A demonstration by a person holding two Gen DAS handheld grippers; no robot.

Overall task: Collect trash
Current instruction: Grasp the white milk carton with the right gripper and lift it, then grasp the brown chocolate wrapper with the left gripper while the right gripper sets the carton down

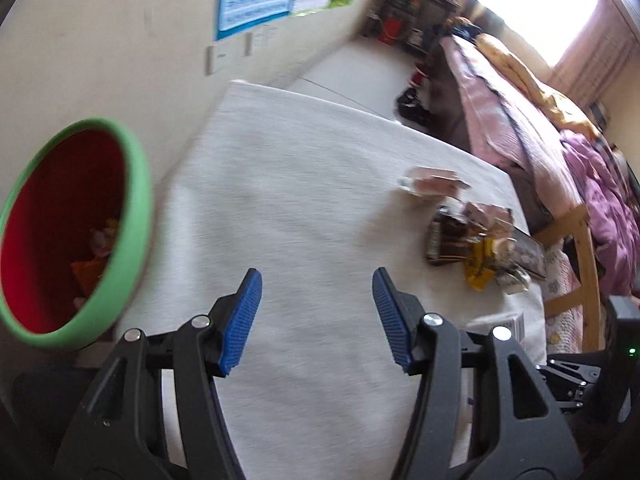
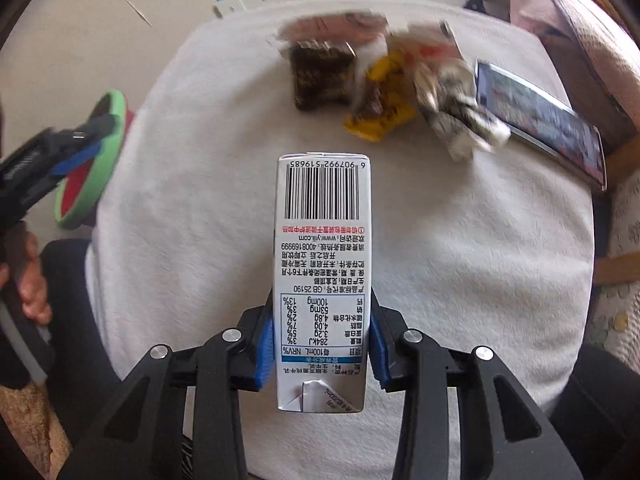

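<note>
Right gripper clamps milk carton (barcode end pointing away); left gripper gapes empty.

Daylight glares from the window, motion blur smears the wrappers, and fisheye edges bend.

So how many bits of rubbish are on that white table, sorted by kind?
Milk carton: 1, gripped by the right hand-held gripper
Wrappers: 4 (pink-white wrapper, brown wrapper, yellow wrapper, silver wrapper)
Total: 5, though the pile is blurred and may hide more.
</note>
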